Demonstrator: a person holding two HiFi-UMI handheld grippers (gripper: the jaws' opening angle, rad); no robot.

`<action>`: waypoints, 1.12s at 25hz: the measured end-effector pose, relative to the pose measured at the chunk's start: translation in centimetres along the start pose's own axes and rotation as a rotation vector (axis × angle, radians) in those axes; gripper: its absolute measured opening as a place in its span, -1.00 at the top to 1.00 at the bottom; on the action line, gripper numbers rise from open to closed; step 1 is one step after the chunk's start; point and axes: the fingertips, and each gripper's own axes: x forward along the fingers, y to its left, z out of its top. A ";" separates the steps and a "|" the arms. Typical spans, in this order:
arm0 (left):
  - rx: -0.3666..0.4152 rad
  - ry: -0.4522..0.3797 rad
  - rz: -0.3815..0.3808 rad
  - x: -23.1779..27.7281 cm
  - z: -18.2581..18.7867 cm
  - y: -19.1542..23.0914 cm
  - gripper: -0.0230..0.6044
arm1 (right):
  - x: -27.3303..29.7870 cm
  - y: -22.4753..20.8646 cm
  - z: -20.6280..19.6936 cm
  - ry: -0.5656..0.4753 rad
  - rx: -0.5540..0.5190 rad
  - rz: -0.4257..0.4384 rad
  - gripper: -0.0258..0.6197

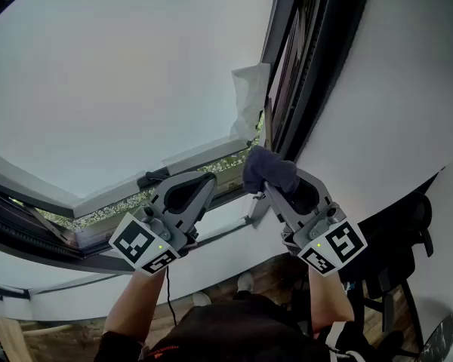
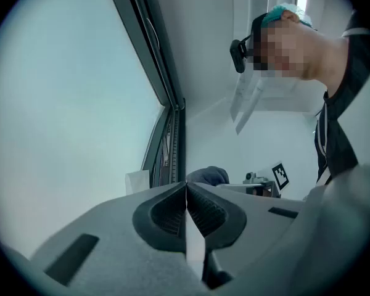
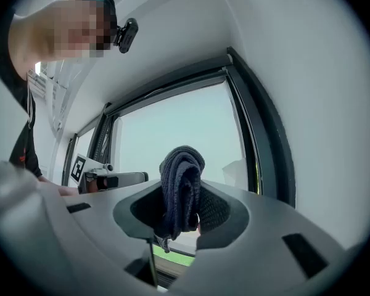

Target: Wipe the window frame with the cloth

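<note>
Dark knit: head view, the cloth [image 1: 272,169] is a soft bunched wad at the tip of my right gripper [image 1: 261,181], up against the lower corner of the window frame [image 1: 285,89] — where I judge the wiping starts.
Bottom rail: my left gripper [image 1: 204,179] sits just beside the right one, probably only to steady me.
Frame edge: a white crumpled paper scrap [image 1: 251,96] hangs above the cloth.
Left fingers [image 2: 166,211]: left gripper view, ribbed dark pads pressed together with nothing between.
Right fingers [image 3: 219,211]: right gripper view, clamped on the folded cloth — its thick ribbed weave stands proud of the tips, so fabric, not plastic, should meet the smooth dark frame.
</note>
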 end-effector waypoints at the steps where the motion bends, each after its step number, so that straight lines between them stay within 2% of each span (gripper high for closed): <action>1: 0.001 -0.002 -0.001 -0.1 0.1 0.0 0.86 | 0.1 0.1 0.1 -0.001 -0.004 -0.001 0.52; 13: 0.008 -0.019 -0.031 0.9 0.3 0.8 0.86 | 0.6 -1.3 1.1 -0.004 -0.059 -0.049 0.51; 28: 0.042 -0.059 -0.093 4.7 2.2 2.9 0.86 | 2.4 -6.3 7.5 -0.064 -0.189 -0.188 0.51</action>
